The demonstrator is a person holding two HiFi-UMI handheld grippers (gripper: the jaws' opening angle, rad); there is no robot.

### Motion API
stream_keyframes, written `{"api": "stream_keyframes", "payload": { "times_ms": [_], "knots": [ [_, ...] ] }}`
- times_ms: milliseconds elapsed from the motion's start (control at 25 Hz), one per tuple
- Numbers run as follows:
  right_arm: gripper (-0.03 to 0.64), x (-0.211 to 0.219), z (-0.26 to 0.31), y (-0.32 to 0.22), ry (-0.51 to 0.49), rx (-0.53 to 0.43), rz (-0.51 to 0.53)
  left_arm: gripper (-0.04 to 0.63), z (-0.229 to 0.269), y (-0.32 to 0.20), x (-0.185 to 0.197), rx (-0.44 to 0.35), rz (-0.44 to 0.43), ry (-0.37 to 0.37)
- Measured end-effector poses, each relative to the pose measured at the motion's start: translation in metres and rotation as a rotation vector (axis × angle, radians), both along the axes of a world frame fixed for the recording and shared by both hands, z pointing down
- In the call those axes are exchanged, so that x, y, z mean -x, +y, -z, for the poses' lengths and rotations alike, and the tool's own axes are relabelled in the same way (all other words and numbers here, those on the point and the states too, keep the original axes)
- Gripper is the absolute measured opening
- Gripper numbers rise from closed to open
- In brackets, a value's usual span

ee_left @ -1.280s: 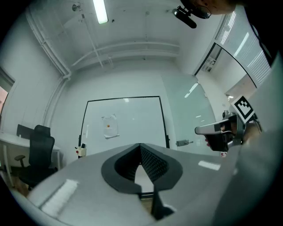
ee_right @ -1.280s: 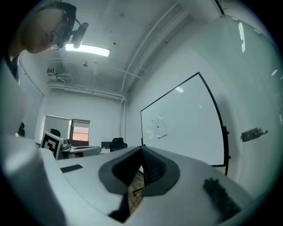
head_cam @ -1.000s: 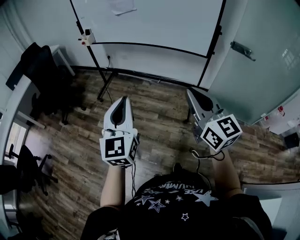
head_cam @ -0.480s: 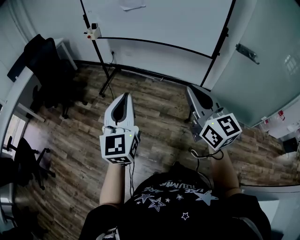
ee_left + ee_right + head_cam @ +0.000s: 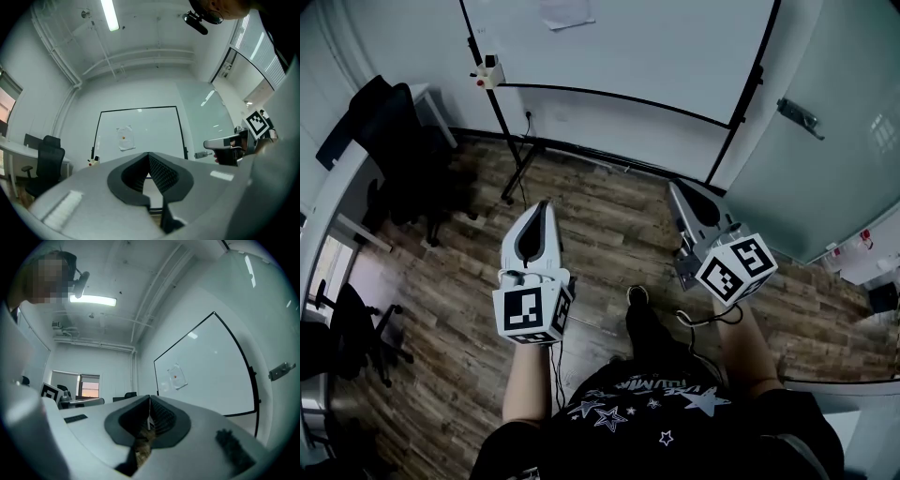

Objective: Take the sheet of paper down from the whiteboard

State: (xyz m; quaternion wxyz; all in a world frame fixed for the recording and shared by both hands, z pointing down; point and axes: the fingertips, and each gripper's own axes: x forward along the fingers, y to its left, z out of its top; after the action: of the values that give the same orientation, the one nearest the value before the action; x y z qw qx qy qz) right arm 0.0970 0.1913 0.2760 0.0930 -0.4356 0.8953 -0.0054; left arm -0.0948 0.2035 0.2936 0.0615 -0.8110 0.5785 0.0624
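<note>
A white sheet of paper (image 5: 565, 12) hangs on the whiteboard (image 5: 656, 47) at the top of the head view, held by a small orange magnet (image 5: 123, 137). The paper (image 5: 125, 138) also shows in the left gripper view, and as a tilted sheet of paper (image 5: 176, 376) in the right gripper view. My left gripper (image 5: 540, 212) is shut and empty, held over the floor well short of the board. My right gripper (image 5: 677, 195) is also shut with nothing in it, a step from the board's right leg.
The whiteboard stands on a black wheeled frame (image 5: 508, 141) with a small eraser box (image 5: 487, 72) on its left edge. A black office chair (image 5: 389, 141) and a desk (image 5: 337, 202) are at the left. A grey door with a handle (image 5: 799, 114) is at the right. Wood-plank floor (image 5: 609, 225) lies between.
The whiteboard and paper have slid slightly in the head view as I step toward the board, one shoe now showing ahead of me. Both grippers stay shut.
</note>
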Motion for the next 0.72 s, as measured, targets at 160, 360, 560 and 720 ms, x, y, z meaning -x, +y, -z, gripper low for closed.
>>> {"api": "stream_keyframes", "payload": {
  "times_ms": [160, 360, 560, 720],
  "knots": [
    [0.015, 0.007, -0.002, -0.032, 0.016, -0.010, 0.037, 0.008, 0.001, -0.023, 0.005, -0.006, 0.018, 0.005],
    [0.015, 0.002, -0.005, -0.091, -0.022, -0.004, 0.036, 0.008, -0.004, -0.075, 0.009, 0.010, 0.038, 0.004],
    [0.015, -0.010, -0.009, -0.152, -0.022, 0.011, 0.050, 0.008, -0.002, -0.135, -0.004, 0.047, 0.026, 0.033],
    [0.015, -0.015, -0.006, -0.200, -0.040, 0.018, 0.069, 0.008, -0.004, -0.176, -0.015, 0.071, 0.042, -0.005]
  ]
}}
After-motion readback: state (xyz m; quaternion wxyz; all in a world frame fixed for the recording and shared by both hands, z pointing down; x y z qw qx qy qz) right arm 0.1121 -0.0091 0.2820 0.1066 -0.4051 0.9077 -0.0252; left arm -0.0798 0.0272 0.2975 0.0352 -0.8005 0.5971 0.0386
